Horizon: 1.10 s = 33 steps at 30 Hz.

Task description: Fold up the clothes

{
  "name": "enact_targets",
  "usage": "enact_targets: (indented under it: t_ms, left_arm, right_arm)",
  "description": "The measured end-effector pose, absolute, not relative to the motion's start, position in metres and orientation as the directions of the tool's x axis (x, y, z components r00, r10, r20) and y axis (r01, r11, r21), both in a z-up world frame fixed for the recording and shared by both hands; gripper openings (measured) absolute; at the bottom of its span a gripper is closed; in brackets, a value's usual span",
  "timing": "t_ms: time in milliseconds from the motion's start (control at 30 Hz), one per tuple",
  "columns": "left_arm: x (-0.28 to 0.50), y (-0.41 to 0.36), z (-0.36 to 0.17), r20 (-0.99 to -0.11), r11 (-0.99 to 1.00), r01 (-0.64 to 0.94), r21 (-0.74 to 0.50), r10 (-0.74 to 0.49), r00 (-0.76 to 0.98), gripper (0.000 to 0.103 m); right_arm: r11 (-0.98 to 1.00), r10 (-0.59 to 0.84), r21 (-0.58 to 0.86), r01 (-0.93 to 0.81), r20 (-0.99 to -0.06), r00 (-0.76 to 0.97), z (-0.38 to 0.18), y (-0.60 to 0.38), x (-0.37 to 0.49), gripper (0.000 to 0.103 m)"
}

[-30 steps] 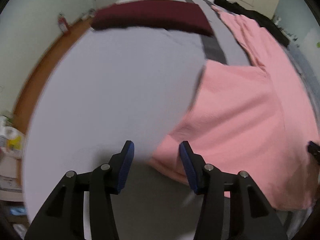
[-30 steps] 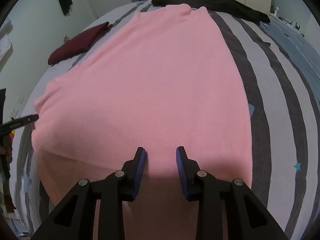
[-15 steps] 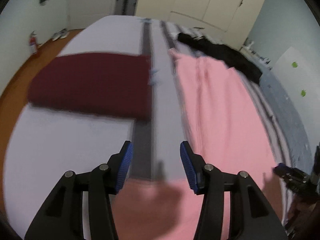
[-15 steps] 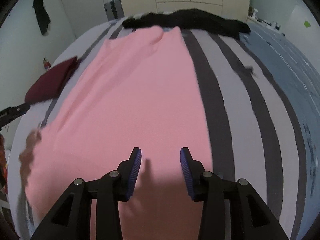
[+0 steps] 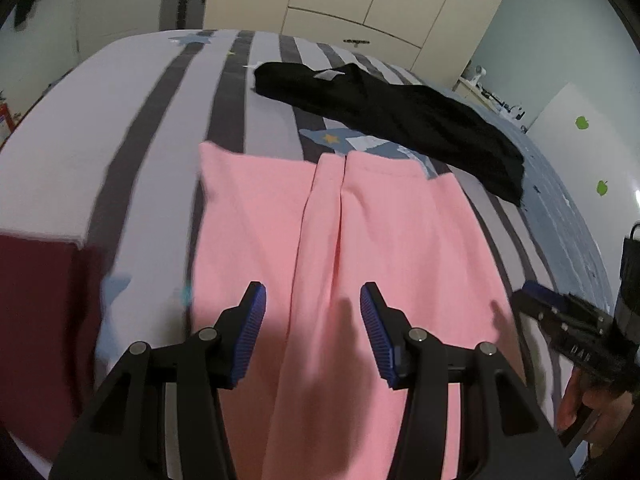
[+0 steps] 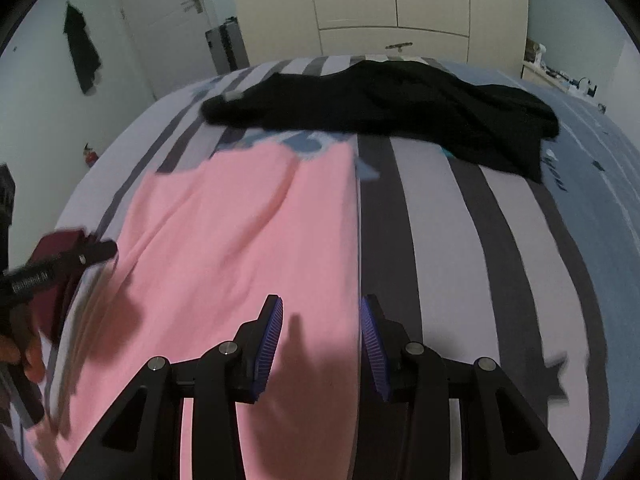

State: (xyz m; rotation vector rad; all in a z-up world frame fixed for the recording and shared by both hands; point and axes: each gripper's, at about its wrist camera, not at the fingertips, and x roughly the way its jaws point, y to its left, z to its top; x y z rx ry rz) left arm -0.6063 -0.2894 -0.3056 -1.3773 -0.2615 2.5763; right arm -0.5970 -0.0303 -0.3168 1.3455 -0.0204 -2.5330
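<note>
Pink garment [image 5: 360, 248] is lying flat along the striped bedsheet [image 5: 152, 112], its far end split into two strips. Left gripper [image 5: 312, 320] is hovering over its near part with jaws apart and nothing between the blue pads [image 5: 250, 340]. Right gripper [image 6: 320, 340] is hanging over the garment's right edge, likewise parted and gripping nothing. A person's hand [image 5: 588, 404] is showing at the left view's right border. Beyond the pink cloth a black garment [image 6: 400, 108] is sprawling across the bed; a folded maroon garment [image 5: 40, 320] is sitting just left of it. Cream wardrobe doors [image 6: 392, 4] are standing behind.
</note>
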Motion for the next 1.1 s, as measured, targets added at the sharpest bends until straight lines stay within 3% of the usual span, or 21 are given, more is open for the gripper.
enact_targets:
  t_ms: [300,633,900,1100]
  left_arm:
    - [-0.658,-0.278,-0.331,-0.813,-0.942,-0.187,-0.277,0.334,-0.477,0.046]
    - [-0.676,-0.273,-0.342,-0.79,-0.877,-0.211,-0.432,0.481,-0.38,0.01]
    - [-0.668,-0.299,-0.318,-0.765,-0.888,-0.194,-0.416,0.457,-0.454,0.006]
    - [-0.676,-0.338,-0.314,-0.806,-0.94,-0.107,-0.325,0.335,-0.488,0.004]
  right_arm:
    - [-0.959,-0.234,0.109,0.263,-0.826,-0.512,-0.339,-0.054,-0.67,0.037]
    - [-0.975,-0.185,0.093,0.202,-0.841,-0.508,-0.36,-0.047,-0.697,0.037]
    - [-0.981,-0.132,0.037,0.191,-0.849,-0.511,-0.365,-0.055,-0.706,0.036]
    - [-0.981,-0.118,0.015,0.195,-0.841,-0.528,-0.368,-0.056,-0.703,0.036]
